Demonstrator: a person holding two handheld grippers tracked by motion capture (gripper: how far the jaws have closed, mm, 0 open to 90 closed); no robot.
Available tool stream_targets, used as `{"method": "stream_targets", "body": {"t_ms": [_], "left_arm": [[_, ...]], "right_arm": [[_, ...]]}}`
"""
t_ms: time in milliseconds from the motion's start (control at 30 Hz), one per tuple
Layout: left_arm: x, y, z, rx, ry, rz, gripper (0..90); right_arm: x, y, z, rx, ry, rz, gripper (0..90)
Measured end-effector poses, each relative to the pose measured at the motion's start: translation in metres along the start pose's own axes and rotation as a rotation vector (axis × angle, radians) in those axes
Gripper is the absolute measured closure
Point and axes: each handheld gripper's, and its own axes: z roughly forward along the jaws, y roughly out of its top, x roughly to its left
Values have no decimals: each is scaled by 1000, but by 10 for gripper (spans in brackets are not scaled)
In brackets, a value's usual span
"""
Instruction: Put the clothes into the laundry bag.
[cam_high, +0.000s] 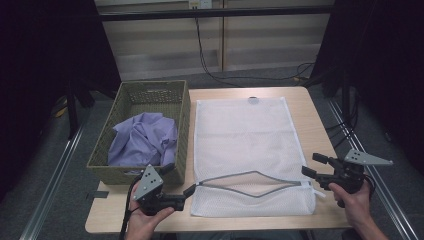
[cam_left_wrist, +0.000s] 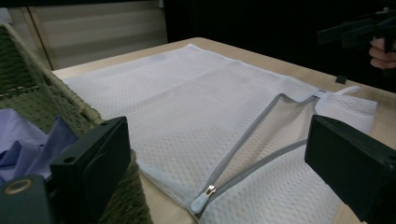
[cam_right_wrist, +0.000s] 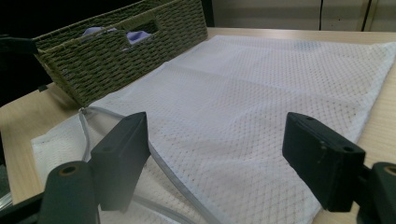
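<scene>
1. At the near edge of the tabletop (cam_high: 310, 112), I hold my left gripper (cam_high: 176, 181) just beside the near-left corner of a white mesh laundry bag (cam_high: 242, 135); its jaws stand released with nothing between them, one by the basket's near corner, the other by the bag's corner.

2. Off the near-right corner of the tabletop, my right gripper (cam_high: 314, 165) hangs with jaws likewise released and empty, pointing toward the right end of the bag's zip. In the left gripper view it shows far off at top right (cam_left_wrist: 345, 31).

3. The bag lies flat along the middle of the tabletop, running from near edge to far edge. Its grey zipper (cam_high: 252, 184) crosses the near end and gapes open in a shallow lens shape; the slider (cam_left_wrist: 203, 198) sits at the left end, close to my left jaws, and a white tab sticks out at the right end.

4. Left of the bag, touching its long edge, a green woven basket (cam_high: 182, 107) sits at the left edge of the tabletop, partly overhanging it.

5. Inside the basket, a crumpled lavender shirt (cam_high: 144, 140) lies bunched toward the near end.

6. Beyond the far edge of the tabletop, black cables trail over the floor below a pale panelled wall.
</scene>
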Motion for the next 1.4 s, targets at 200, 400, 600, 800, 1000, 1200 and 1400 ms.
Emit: {"method": "stream_targets", "body": {"t_ms": [200,400,600,800,1000,1200,1400], "left_arm": [[1,1,2,-17,-48,-28,90],[-1,1,4,-7,-51,-10,82],[0,0,2,-14,-50,-21,77],[-2,1,-1,-14,-41,-4,67],[-2,-1,-3,-8,-41,-2,65],[-1,-1,-3,-4,-41,-6,64],[-1,-2,-1,13,-31,5,65]], "right_arm": [[-1,-1,1,15,31,4,245],[1,0,4,20,42,-18,267],[8,-1,11,49,105,-33,286],[17,-1,19,106,169,-16,323],[28,1,25,124,214,-43,387],[34,-1,36,152,276,-53,447],[40,0,48,184,323,-71,453]]}}
